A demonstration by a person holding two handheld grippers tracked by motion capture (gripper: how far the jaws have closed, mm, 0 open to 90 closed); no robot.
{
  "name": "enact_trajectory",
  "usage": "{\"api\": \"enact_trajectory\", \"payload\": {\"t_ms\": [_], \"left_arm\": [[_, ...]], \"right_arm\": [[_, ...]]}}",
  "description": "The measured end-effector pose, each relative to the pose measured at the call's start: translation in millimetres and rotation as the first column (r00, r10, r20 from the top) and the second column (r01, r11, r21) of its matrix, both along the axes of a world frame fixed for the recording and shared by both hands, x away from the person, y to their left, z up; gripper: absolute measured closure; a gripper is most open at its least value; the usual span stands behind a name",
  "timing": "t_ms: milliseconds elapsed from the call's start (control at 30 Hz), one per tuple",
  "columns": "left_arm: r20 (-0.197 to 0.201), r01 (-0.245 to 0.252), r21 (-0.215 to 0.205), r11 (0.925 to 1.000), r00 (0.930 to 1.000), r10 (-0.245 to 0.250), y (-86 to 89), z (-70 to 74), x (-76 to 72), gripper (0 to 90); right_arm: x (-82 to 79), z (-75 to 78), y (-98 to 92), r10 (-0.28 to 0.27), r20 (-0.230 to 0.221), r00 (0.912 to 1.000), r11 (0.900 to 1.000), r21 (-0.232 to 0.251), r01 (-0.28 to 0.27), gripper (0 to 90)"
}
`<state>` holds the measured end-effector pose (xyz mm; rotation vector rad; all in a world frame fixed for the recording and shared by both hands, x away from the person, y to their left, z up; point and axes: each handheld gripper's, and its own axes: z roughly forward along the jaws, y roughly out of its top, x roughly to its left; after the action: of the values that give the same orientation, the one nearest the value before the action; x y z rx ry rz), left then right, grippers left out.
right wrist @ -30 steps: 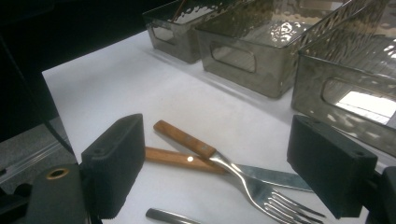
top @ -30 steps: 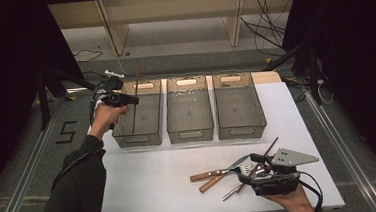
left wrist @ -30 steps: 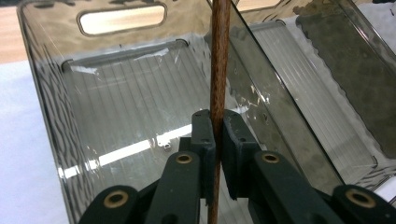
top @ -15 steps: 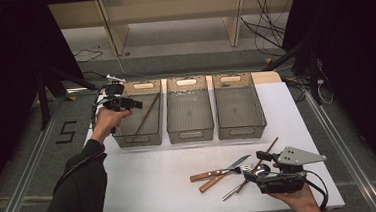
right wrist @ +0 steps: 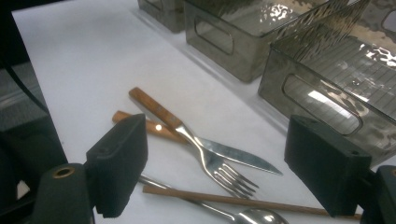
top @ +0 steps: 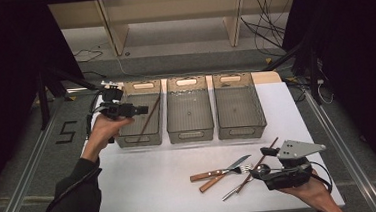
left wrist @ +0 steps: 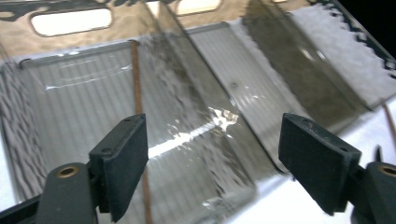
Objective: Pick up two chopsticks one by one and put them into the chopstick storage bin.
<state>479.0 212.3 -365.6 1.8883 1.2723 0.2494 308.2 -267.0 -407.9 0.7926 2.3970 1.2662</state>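
From the high view, three smoky transparent bins stand in a row at the far edge of the white table point(top: 146, 184): the left bin point(top: 139, 113) holds one brown chopstick point(top: 148, 120) leaning slantwise inside, while the middle bin point(top: 188, 108) and the right bin point(top: 238, 105) hold nothing. The left gripper point(top: 138, 110) hovers over the left bin's near-left corner, its jaws having just been opening, nothing between them. Near the table's front lie one fork point(top: 221, 173), one knife point(top: 226, 173), one spoon point(top: 246, 181) and a second chopstick point(top: 259, 162), bunched together; the right gripper point(top: 267, 173) hangs just beside them. In the left gripper view, the jaws stand spread wide above the left bin point(left wrist: 93, 93), the chopstick point(left wrist: 137, 88) lying inside, apart from both pads. In the right gripper view, the jaws are spread, empty, over the fork point(right wrist: 201, 151), knife point(right wrist: 233, 156), spoon point(right wrist: 252, 217) and second chopstick point(right wrist: 224, 198).
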Motion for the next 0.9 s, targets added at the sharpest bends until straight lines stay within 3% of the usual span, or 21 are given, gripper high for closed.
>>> {"api": "enact_trajectory", "payload": {"t_ms": [67, 133, 233, 333, 400, 467, 567, 600, 633, 733, 800, 833, 900], "left_arm": [[0.021, 0.004, -0.002, 1.0, 0.9998, -0.004, -2.5, 0.5, -13.6, 22.4], [0.034, 0.021, 0.023, 0.9995, 0.9992, -0.022, -6.6, -1.6, -26.7, 20.5], [0.046, 0.051, 0.017, 0.9986, 0.9976, -0.051, -11.1, -8.9, -47.0, 19.3], [0.064, 0.059, -0.003, 0.9982, 0.9962, -0.059, -14.6, -16.5, -62.8, 18.3], [0.074, 0.074, -0.007, 0.9972, 0.9946, -0.074, -16.8, -23.5, -73.3, 18.1], [0.081, 0.089, -0.017, 0.9959, 0.9929, -0.087, -19.7, -31.7, -83.0, 17.4], [0.093, 0.103, -0.033, 0.9942, 0.9907, -0.099, -22.0, -42.7, -95.0, 17.3], [0.091, 0.119, -0.016, 0.9928, 0.989, -0.117, -23.8, -45.5, -97.6, 17.2], [0.1, 0.123, 0.007, 0.9924, 0.9873, -0.123, -25.8, -48.0, -101.3, 16.6], [0.118, 0.139, 0.0, 0.9903, 0.9833, -0.138, -28.2, -52.9, -109.0, 16.5], [0.136, 0.147, -0.005, 0.9891, 0.98, -0.145, -30.0, -58.1, -116.9, 16.5], [0.141, 0.151, -0.009, 0.9885, 0.9788, -0.148, -30.1, -60.1, -119.2, 16.4], [0.16, 0.152, -0.021, 0.9881, 0.9761, -0.147, -30.7, -67.2, -127.0, 16.4]], "right_arm": [[2.8, 1.7, 1.2, 0.015, -0.006, 0.9999, 1.0, -0.026, -0.015, 23.4], [7.3, 3.3, 2.6, 0.035, -0.01, 0.9993, 0.998, -0.056, -0.035, 24.4], [9.2, 3.7, 4.3, 0.05, -0.016, 0.9986, 0.996, -0.079, -0.051, 24.5], [14.6, 3.1, 8.2, 0.086, -0.016, 0.9962, 0.986, -0.139, -0.087, 25.0], [15.9, 2.8, 9.1, 0.097, -0.02, 0.9951, 0.983, -0.153, -0.099, 25.2], [19.2, 2.3, 11.7, 0.134, -0.027, 0.9906, 0.972, -0.192, -0.137, 27.2], [21.3, 1.9, 13.7, 0.156, -0.022, 0.9876, 0.963, -0.22, -0.157, 27.3], [21.9, 1.9, 14.9, 0.167, -0.027, 0.9855, 0.958, -0.232, -0.169, 27.3], [23.0, 1.7, 16.2, 0.182, -0.026, 0.983, 0.952, -0.244, -0.183, 27.4], [26.6, -0.3, 20.6, 0.225, -0.04, 0.9734, 0.93, -0.288, -0.227, 28.2], [27.3, -1.5, 21.5, 0.23, -0.049, 0.9718, 0.926, -0.297, -0.234, 28.4], [29.6, -4.4, 22.6, 0.251, -0.059, 0.9662, 0.909, -0.328, -0.256, 28.9], [30.2, -6.0, 23.1, 0.256, -0.069, 0.9642, 0.904, -0.335, -0.264, 29.2]]}}
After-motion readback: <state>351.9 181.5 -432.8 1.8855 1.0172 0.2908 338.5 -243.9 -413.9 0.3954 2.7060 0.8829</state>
